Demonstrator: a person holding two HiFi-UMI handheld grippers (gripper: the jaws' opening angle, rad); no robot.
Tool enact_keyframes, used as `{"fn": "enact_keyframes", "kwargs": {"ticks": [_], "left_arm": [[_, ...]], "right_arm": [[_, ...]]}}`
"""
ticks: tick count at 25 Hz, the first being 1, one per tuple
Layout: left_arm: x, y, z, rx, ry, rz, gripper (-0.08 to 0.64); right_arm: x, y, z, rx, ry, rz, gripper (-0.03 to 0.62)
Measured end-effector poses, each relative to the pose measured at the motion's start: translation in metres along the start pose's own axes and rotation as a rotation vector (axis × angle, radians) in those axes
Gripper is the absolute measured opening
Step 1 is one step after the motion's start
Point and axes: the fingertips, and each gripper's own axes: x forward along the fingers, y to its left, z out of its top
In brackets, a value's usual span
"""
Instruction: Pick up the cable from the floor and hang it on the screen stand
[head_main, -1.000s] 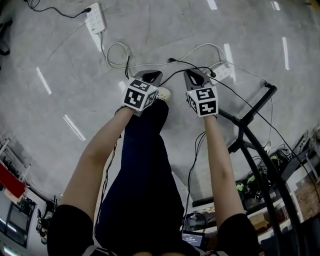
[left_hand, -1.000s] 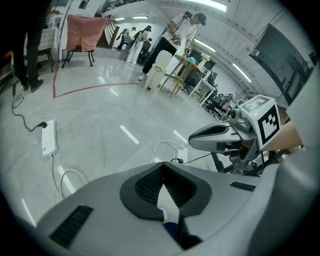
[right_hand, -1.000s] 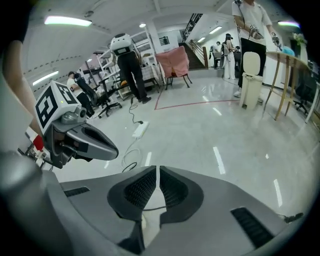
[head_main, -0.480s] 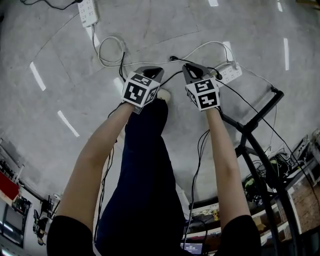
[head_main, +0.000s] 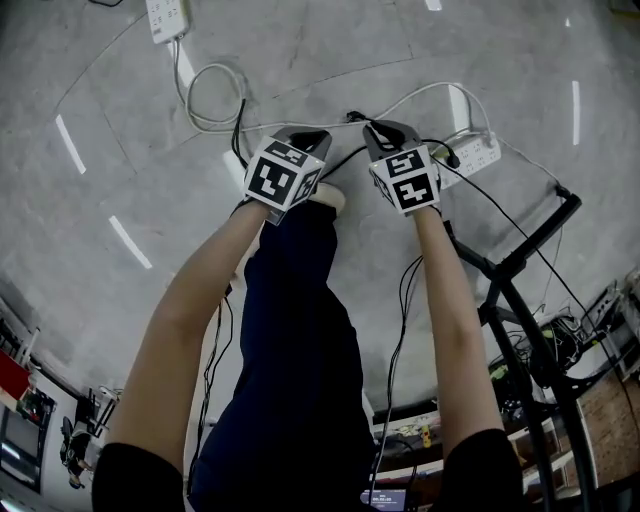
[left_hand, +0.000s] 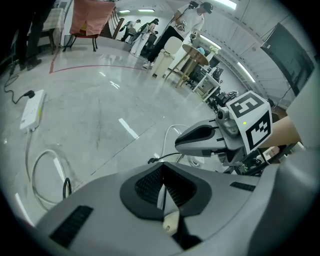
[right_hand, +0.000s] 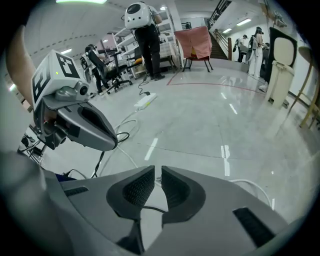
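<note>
A thin black cable lies on the grey floor, and its plug end (head_main: 351, 117) sits just beyond my two grippers. My right gripper (head_main: 385, 128) hovers over it. Its jaws are opening and a narrow gap shows between the pads (right_hand: 142, 187). The black cable (right_hand: 150, 207) crosses beneath that gap, and the pads do not press on it. My left gripper (head_main: 308, 136) is beside it, jaws together (left_hand: 162, 175) with nothing seen between them. From the left gripper view the cable (left_hand: 159, 159) runs off behind the right gripper (left_hand: 197, 140). The black screen stand (head_main: 520, 245) stands at the right.
A white power strip (head_main: 475, 152) lies just right of the grippers and another (head_main: 165, 18) at the far left, with a white cable loop (head_main: 205, 100) between. The person's leg and shoe (head_main: 325, 195) are under the left gripper. People and furniture stand far off.
Both grippers have moved a little farther out over the floor, closer to the cable's plug end. The stand and power strips have shifted in the head view.
</note>
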Motion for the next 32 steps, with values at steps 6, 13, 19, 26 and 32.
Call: {"fn": "enact_keyframes", "kwargs": {"ticks": [6, 13, 19, 26, 32], "left_arm": [[0.023, 0.015, -0.017, -0.002, 0.009, -0.005, 0.008], [0.045, 0.028, -0.025, -0.003, 0.009, -0.018, 0.008], [0.058, 0.037, -0.031, 0.018, 0.014, -0.019, 0.008], [0.059, 0.045, -0.042, 0.012, 0.026, -0.017, 0.008], [0.057, 0.048, -0.047, -0.006, 0.029, -0.016, 0.008]], "right_arm": [[0.036, 0.004, -0.015, -0.058, 0.045, 0.079, 0.153], [0.065, -0.006, -0.033, -0.076, 0.092, 0.082, 0.167], [0.091, -0.014, -0.043, -0.14, 0.141, 0.089, 0.167], [0.112, -0.014, -0.045, -0.178, 0.202, 0.125, 0.167], [0.116, -0.009, -0.057, -0.145, 0.27, 0.227, 0.167]]}}
